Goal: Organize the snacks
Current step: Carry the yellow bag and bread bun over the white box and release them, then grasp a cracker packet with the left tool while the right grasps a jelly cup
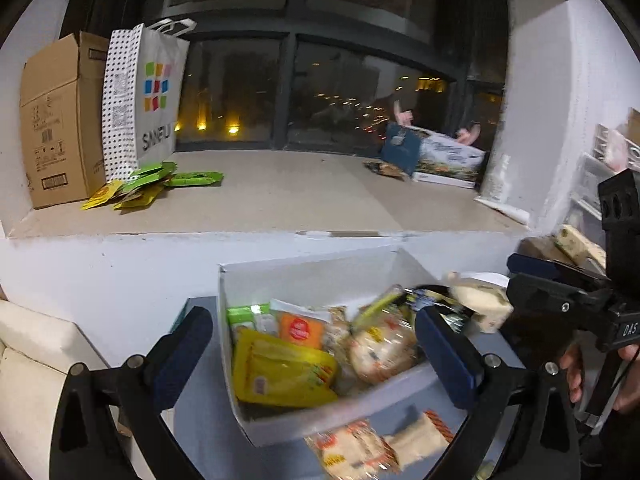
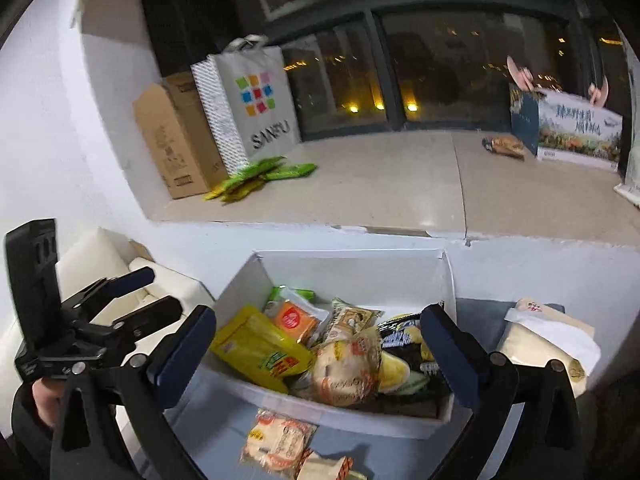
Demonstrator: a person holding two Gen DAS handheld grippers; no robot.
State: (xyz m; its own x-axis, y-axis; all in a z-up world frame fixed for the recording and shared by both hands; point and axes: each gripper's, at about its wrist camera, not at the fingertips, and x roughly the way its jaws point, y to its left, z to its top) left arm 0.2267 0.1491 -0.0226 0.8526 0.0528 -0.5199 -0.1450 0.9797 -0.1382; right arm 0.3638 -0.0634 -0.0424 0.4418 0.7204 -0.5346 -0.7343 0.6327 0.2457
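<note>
both grippers are hovering over the white box (image 2: 352,272) of snacks, each with its fingers standing wide apart and gripping nothing. the left gripper (image 1: 316,344) is framing the near left part of the box, where the yellow packet (image 1: 280,372) is lying against the side wall. the right gripper (image 2: 320,344) is framing the middle, with the round bread packet (image 2: 344,368) sitting between its fingers but lower down, not touched.

the step in hand is looking like picking the next loose snack. two packets are lying outside the box on the grey worktop (image 2: 224,432), just in front of its near wall: a round cracker packet (image 2: 276,440) and a wrapped bar (image 2: 328,468) touching it. to do this well, the nearer gripper should be coming down over one packet only, fingers straddling its narrow side, closing on the body rather than the crinkly edge, so the wrapper is not slipping out. keeping the other gripper clear would be avoiding a knock against the box wall.

the orange packet (image 2: 292,320) and the green packet (image 2: 288,294) are sitting at the back of the box. a pale wrapped packet (image 2: 548,344) is lying on the worktop right of the box, beside the right gripper's outer finger.
</note>
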